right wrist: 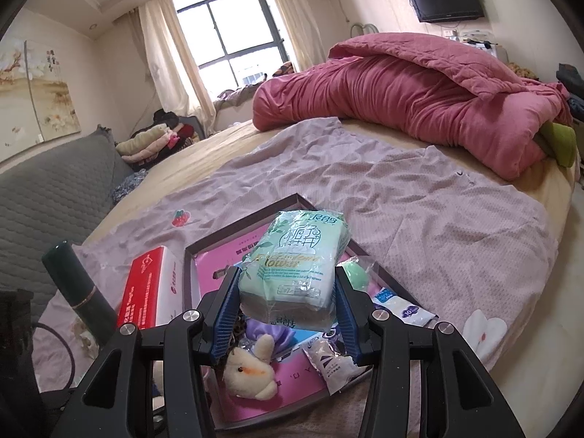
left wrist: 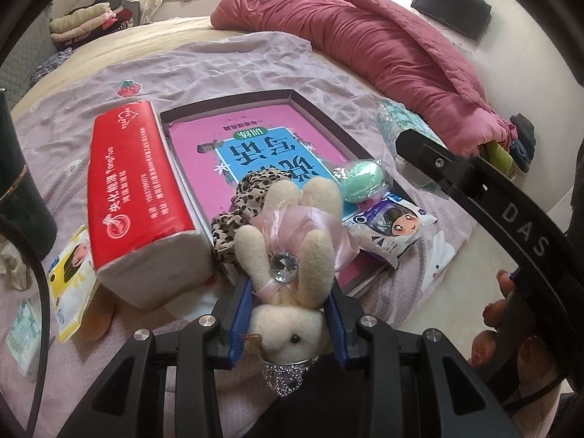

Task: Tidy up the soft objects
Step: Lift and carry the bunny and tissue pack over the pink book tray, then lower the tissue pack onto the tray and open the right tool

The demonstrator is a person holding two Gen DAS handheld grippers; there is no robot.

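A: What is seen from the left wrist?

B: The left tongs point(left wrist: 288, 314) are closed on a cream plush bunny point(left wrist: 292, 273), which is gripped at the neck between the blue pads. The bunny is held over the near edge of a shallow box point(left wrist: 321, 116) laid on the bed point(left wrist: 109, 54). A pink book point(left wrist: 255, 135) is seen inside the box, with a leopard scrunchie point(left wrist: 237, 211), a green sponge egg point(left wrist: 361, 179) and a small white packet point(left wrist: 394, 233) on it. A red tissue pack point(left wrist: 138, 197) is laid just left of the box. The other gripper is seen at the right, with fingers point(left wrist: 492, 328) around its handle.

A: And from the right wrist?

B: The right tongs point(right wrist: 288, 303) are clamped on a pale green towel pack point(right wrist: 295, 266), which is held above the box point(right wrist: 255, 211). The bunny point(right wrist: 252, 372) is seen below it, near the front of the box. A dark bottle point(right wrist: 73, 284) is stood at the left, and a pink quilt point(right wrist: 419, 98) is heaped at the far side of the bed point(right wrist: 200, 153).
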